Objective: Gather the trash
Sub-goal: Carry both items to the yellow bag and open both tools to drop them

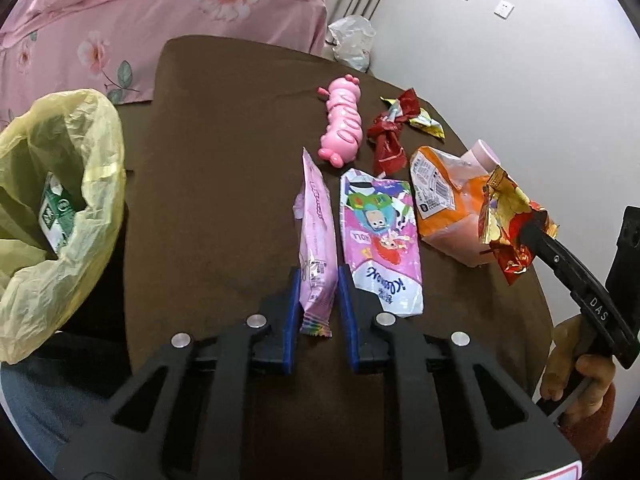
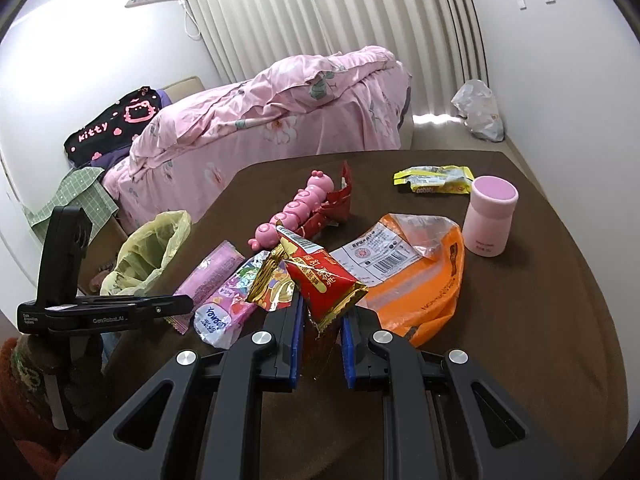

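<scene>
My left gripper (image 1: 319, 280) is shut on a long pink wrapper (image 1: 316, 232) lying on the brown table (image 1: 216, 160); it also shows in the right wrist view (image 2: 208, 276). My right gripper (image 2: 320, 312) is shut on a red and gold foil wrapper (image 2: 320, 276) and holds it above the table; it shows in the left wrist view (image 1: 512, 220). A yellow trash bag (image 1: 60, 184) stands open at the table's left edge with a green carton (image 1: 56, 216) inside. A pink tissue pack (image 1: 380, 240), an orange bag (image 1: 444, 204), a crumpled red wrapper (image 1: 390, 132) and a yellow wrapper (image 2: 436, 180) lie on the table.
A pink caterpillar toy (image 1: 344, 124) lies mid table. A pink jar (image 2: 490, 216) stands at the right. A bed with pink floral bedding (image 2: 280, 120) is beyond the table. A clear plastic bag (image 2: 478, 110) sits on the floor by the curtain.
</scene>
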Demonstrator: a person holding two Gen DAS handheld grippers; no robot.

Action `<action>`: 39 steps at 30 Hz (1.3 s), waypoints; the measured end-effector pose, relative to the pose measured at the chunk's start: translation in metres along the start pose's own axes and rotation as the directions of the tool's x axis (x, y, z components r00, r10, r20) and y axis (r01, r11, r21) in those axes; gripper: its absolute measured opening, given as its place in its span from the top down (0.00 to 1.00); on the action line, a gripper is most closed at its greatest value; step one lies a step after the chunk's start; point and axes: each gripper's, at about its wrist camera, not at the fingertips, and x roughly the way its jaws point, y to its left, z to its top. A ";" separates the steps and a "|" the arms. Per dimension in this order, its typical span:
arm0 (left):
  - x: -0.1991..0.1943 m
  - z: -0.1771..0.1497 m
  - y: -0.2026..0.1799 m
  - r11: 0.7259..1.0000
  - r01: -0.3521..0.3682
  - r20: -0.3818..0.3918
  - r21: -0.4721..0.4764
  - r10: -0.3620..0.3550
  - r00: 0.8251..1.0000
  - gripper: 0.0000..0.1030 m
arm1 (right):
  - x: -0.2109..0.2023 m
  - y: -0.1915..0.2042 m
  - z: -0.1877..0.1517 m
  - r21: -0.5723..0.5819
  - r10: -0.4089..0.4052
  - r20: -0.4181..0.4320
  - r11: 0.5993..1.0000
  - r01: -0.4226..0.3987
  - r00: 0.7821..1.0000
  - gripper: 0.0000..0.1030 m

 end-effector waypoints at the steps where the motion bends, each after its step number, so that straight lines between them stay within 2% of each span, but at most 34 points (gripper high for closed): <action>1: -0.005 -0.001 0.000 1.000 -0.001 0.017 0.002 0.001 1.000 0.84 | 0.000 0.003 0.001 -0.011 -0.001 0.002 1.000 0.001 1.000 0.84; 3: -0.013 -0.002 -0.001 1.000 0.001 0.041 0.010 -0.002 0.999 0.88 | 0.000 0.008 0.003 -0.029 -0.001 0.005 1.000 0.001 1.000 0.84; 7: -0.038 0.000 -0.001 0.999 -0.037 0.119 0.031 0.033 0.992 0.88 | -0.002 0.022 0.011 -0.056 0.013 0.018 0.998 -0.012 1.000 0.84; 11: -0.070 0.005 0.009 0.998 -0.062 0.201 0.017 0.058 0.978 0.88 | -0.003 0.050 0.028 -0.120 0.039 0.044 0.992 -0.033 0.998 0.84; 13: -0.088 0.006 0.020 0.997 -0.082 0.246 -0.006 0.081 0.966 0.88 | -0.002 0.070 0.039 -0.167 0.054 0.056 0.985 -0.044 0.997 0.84; 16: -0.117 0.007 0.045 0.990 -0.131 0.316 -0.058 0.142 0.938 0.88 | 0.004 0.103 0.055 -0.235 0.095 0.065 0.969 -0.077 0.993 0.84; 22: -0.148 0.000 0.093 0.971 -0.150 0.377 -0.187 0.212 0.902 0.88 | 0.024 0.166 0.073 -0.345 0.171 0.040 0.927 -0.147 0.984 0.84; 28: -0.169 -0.015 0.129 0.934 -0.207 0.412 -0.292 0.318 0.854 0.88 | 0.061 0.205 0.082 -0.391 0.238 -0.029 0.891 -0.230 0.971 0.84; 34: -0.169 -0.020 0.150 0.906 -0.238 0.402 -0.350 0.374 0.836 0.88 | 0.114 0.237 0.082 -0.411 0.281 -0.121 0.859 -0.305 0.952 0.84; 39: -0.144 -0.020 0.162 0.902 -0.239 0.356 -0.359 0.370 0.858 0.88 | 0.147 0.251 0.077 -0.400 0.316 -0.185 0.841 -0.365 0.930 0.84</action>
